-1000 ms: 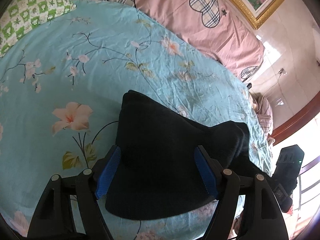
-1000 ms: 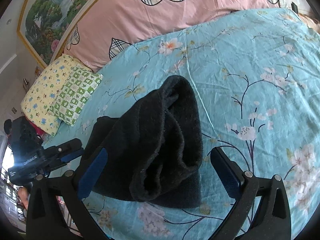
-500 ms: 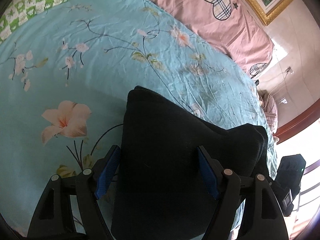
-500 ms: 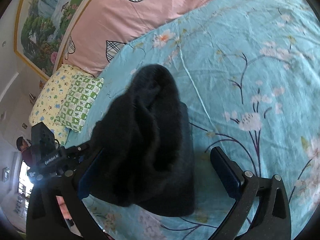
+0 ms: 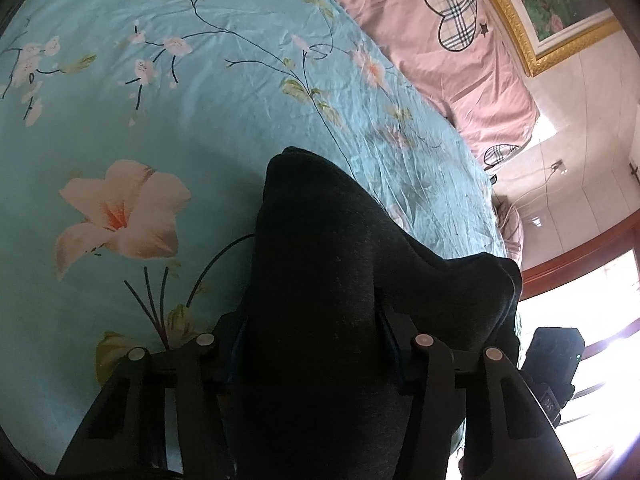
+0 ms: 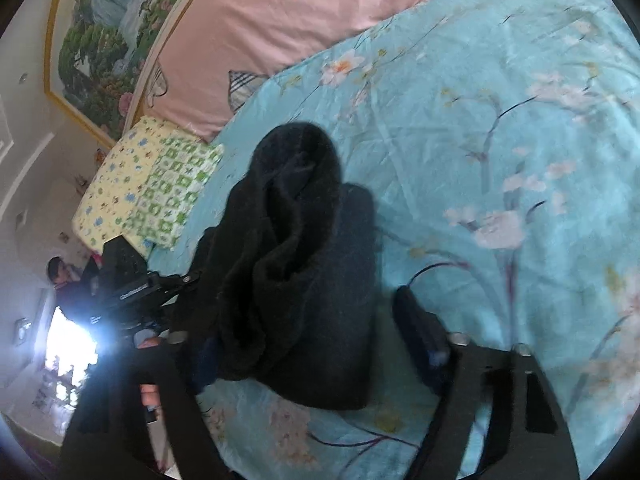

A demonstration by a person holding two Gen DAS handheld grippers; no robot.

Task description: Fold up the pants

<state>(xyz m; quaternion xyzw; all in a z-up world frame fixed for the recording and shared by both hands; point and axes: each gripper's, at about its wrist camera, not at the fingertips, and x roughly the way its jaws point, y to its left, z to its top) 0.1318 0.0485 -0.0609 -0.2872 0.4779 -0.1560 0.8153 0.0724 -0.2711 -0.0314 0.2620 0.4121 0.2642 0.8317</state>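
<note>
On the bed (image 5: 200, 120), left gripper (image 5: 312, 344) just closed onto folded pants (image 5: 320, 280); right gripper (image 6: 304, 344) closing around them, right pad clear. Next: lift together.

A home bedroom: a bed (image 5: 224, 92) in a turquoise floral sheet, a pink quilt (image 5: 460, 60) with plaid hearts at its twelve o'clock edge, patterned pillows (image 6: 144, 192), and a gilt-framed landscape painting (image 6: 104, 40) on the wall.
</note>
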